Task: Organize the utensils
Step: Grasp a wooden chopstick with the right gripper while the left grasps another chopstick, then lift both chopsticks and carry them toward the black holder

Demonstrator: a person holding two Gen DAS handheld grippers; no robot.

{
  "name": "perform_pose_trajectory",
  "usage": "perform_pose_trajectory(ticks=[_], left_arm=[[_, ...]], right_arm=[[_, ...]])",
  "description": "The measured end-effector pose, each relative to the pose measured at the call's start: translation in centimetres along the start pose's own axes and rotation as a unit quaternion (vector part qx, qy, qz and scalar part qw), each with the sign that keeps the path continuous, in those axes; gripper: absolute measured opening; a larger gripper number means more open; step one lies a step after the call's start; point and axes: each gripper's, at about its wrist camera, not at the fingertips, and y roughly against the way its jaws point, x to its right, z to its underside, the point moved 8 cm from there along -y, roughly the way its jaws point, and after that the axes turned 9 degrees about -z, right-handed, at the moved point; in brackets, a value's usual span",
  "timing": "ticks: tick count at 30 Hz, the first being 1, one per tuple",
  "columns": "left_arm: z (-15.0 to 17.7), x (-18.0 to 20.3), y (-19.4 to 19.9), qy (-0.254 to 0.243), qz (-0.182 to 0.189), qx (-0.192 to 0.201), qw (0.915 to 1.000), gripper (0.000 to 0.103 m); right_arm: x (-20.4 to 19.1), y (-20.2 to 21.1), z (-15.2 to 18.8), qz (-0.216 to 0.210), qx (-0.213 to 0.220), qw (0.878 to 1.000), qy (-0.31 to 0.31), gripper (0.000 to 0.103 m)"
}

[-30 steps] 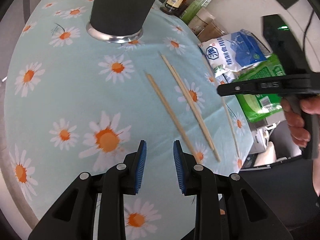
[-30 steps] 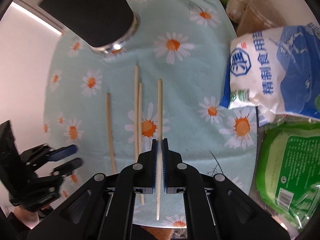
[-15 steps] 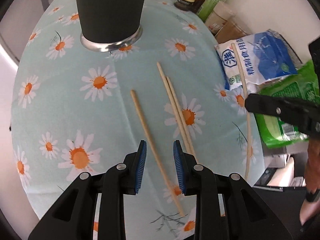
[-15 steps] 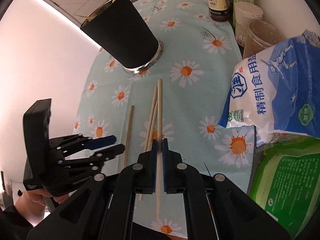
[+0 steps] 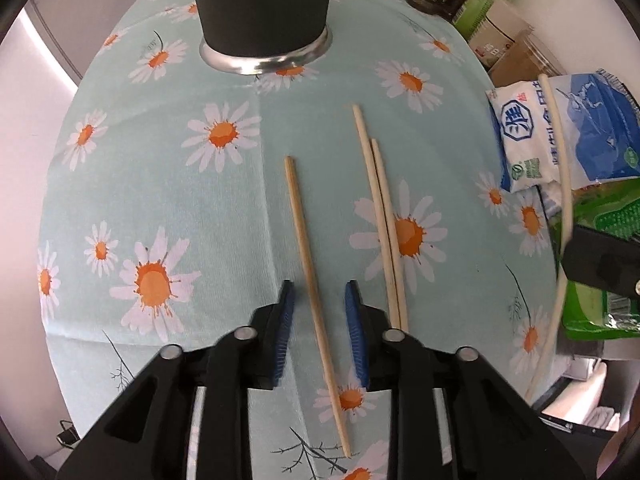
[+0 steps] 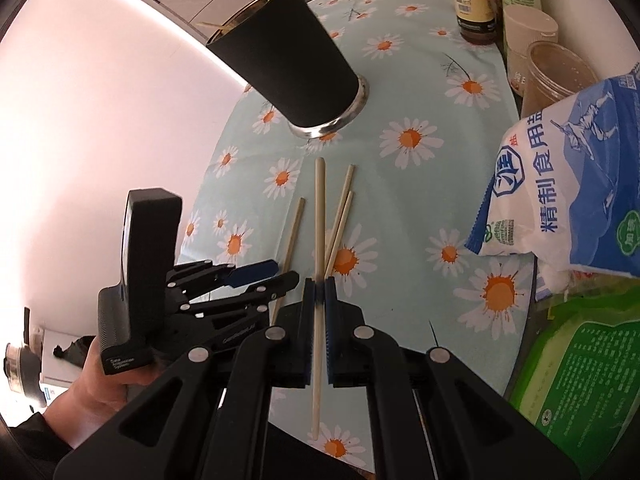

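Note:
A black cup (image 5: 262, 8) with a steel base stands at the far side of the daisy tablecloth; in the right wrist view the cup (image 6: 292, 64) holds chopsticks. Three wooden chopsticks lie on the cloth: a single one (image 5: 310, 252) and a touching pair (image 5: 380, 208). My left gripper (image 5: 319, 296) is open, low over the cloth, its blue pads either side of the single chopstick. My right gripper (image 6: 319, 292) is shut on a fourth chopstick (image 6: 319, 216) and holds it above the table, to the right of the left gripper (image 6: 260, 276).
A white and blue salt bag (image 5: 560, 136) and a green packet (image 5: 596, 264) lie at the table's right edge. Sauce bottles (image 6: 472, 0) and jars (image 6: 556, 72) stand at the far right. The table edge runs close on the left and near sides.
My left gripper moved forward and right until its pads straddled the single chopstick. My right gripper lifted its chopstick off the cloth and rose, tilting toward the cup.

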Motion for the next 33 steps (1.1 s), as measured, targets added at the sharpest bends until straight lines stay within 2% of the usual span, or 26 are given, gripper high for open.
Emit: perform_pose_trajectory(ticks=[1, 4, 9, 16, 25, 33], left_arm=[[-0.1, -0.1, -0.1, 0.005, -0.006, 0.001, 1.0000, 0.009], [0.0, -0.1, 0.0, 0.019, -0.005, 0.001, 0.9998, 0.004], [-0.1, -0.6, -0.2, 0.029, 0.000, 0.001, 0.9996, 0.004], [-0.3, -0.8, 0.8, 0.038, 0.029, 0.006, 0.9988, 0.004], [-0.7, -2.6, 4.8, 0.041, 0.069, 0.053, 0.9953, 0.004], [-2.5, -5.2, 9.1, 0.046, 0.123, 0.120, 0.9841, 0.004]], right_arm=[[0.1, 0.0, 0.0, 0.000, -0.001, 1.000, 0.002, 0.006], [0.4, 0.0, 0.2, -0.004, -0.005, 1.000, 0.004, 0.006], [0.8, -0.2, 0.2, -0.008, -0.005, 1.000, -0.002, 0.006], [1.1, -0.7, -0.3, -0.004, -0.005, 1.000, -0.011, 0.006], [-0.7, -2.5, -1.4, 0.009, -0.007, 1.000, -0.009, 0.006], [-3.4, -3.8, -3.5, 0.031, 0.006, 0.999, -0.006, 0.006]])
